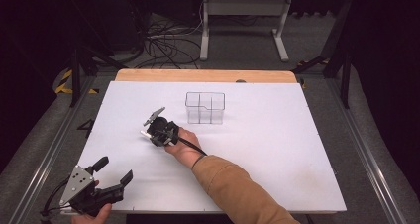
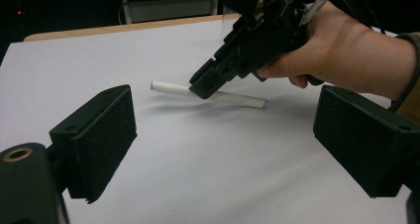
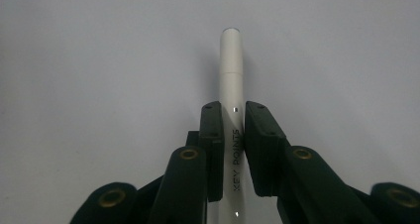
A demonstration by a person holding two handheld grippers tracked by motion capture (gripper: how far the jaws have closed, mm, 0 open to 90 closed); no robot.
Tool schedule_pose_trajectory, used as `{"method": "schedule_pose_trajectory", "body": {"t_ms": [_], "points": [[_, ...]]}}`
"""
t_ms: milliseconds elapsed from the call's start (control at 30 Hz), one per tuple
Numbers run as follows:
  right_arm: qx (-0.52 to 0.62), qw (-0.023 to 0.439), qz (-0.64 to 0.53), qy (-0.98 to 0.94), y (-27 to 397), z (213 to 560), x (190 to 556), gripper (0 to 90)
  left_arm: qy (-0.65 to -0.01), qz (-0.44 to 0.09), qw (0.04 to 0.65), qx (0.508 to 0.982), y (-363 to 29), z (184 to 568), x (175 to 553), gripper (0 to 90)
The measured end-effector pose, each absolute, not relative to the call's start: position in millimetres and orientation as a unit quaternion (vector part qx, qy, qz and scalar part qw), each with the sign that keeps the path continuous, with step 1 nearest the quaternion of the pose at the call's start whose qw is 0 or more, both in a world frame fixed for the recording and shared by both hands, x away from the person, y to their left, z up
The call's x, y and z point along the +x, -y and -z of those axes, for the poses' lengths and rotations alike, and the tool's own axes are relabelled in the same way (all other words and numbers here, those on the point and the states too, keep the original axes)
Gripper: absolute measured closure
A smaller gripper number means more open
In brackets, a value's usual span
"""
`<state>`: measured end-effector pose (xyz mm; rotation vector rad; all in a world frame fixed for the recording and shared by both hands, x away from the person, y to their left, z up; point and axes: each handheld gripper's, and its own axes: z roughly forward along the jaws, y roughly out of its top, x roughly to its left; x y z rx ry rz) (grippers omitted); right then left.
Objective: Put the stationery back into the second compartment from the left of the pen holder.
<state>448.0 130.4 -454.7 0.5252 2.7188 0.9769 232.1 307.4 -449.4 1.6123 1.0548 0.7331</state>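
High view, from the left: the left gripper (image 1: pixel 115 170) sits at the near left corner of the white table (image 1: pixel 277 149), its jaws spread wide with nothing between them, the hand behind it cut off by the bottom edge. Farther right, toward the middle of the table, the right gripper (image 1: pixel 147 133) points down and left at the surface; a tan sleeve (image 1: pixel 233 189) runs from it to the bottom edge. What it holds is hard to make out from up here, perhaps just a pale sliver at the tips. Left gripper view shows it plainly: a white pen (image 2: pixel 208 93) lies on the table, and the right gripper's jaws are clamped on it near its middle, covering that stretch. Right gripper view has both pads pressed against the pen's barrel, lettering reading KEY POINTS between them, the capped end sticking out ahead. Right of the gripper in the high view, well apart from it, stands a clear divided container (image 1: pixel 205 107).
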Motion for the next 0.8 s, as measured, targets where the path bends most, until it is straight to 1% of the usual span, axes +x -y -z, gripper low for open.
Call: {"method": "schedule_pose_trajectory", "body": {"t_ms": [67, 800], "points": [[0.173, 0.101, -0.344, -0.917, -126, 447, 447, 79.3, -0.439, -0.305, 0.515, 0.671, -307, 449, 232, 10.4], [0.167, 0.088, -0.407, -0.894, -101, 409, 440, 79.4, -0.435, -0.305, 0.515, 0.673, -306, 449, 234, 10.3]]}}
